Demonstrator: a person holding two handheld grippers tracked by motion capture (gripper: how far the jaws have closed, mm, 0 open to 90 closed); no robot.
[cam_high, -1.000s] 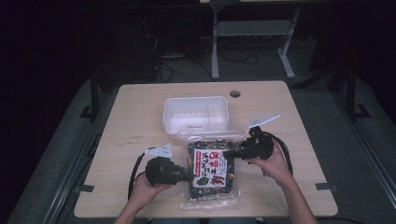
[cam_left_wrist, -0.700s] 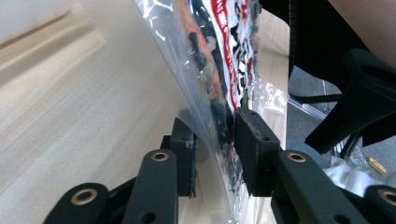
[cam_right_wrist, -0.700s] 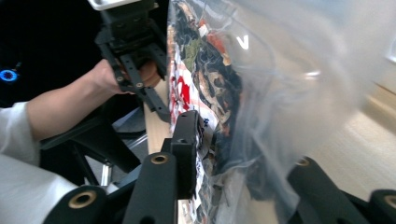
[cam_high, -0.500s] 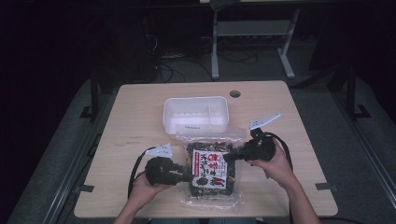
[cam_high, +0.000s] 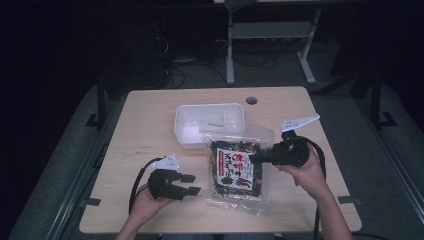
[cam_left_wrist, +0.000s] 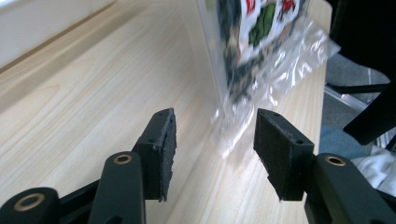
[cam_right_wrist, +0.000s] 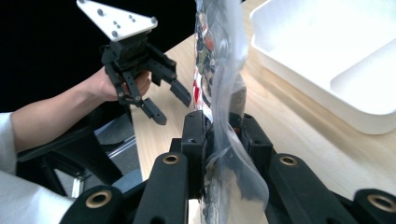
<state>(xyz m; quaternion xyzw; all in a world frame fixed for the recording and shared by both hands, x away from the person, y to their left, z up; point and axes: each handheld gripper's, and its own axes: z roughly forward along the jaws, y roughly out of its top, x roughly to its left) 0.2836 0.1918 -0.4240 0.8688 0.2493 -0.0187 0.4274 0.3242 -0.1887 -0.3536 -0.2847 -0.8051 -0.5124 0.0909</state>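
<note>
A clear snack bag (cam_high: 235, 170) stands lifted on edge above the middle of the counter (cam_high: 150, 120), its right side pinched flat in the right tool (cam_high: 252, 158), whose jaws have just been closing on the film. The left tool (cam_high: 192, 184) sits just beside the bag's lower left corner, its jaws having just been opening, now spread with nothing between them. With 1 thin grip on slippery plastic, the heavy contents could drag the film out of the pads, or the bag could swing and catch the rim of the white tray (cam_high: 210, 116) behind it. The red-and-white label carries bold East Asian characters, too small to read; no brand name can be made out.
</note>
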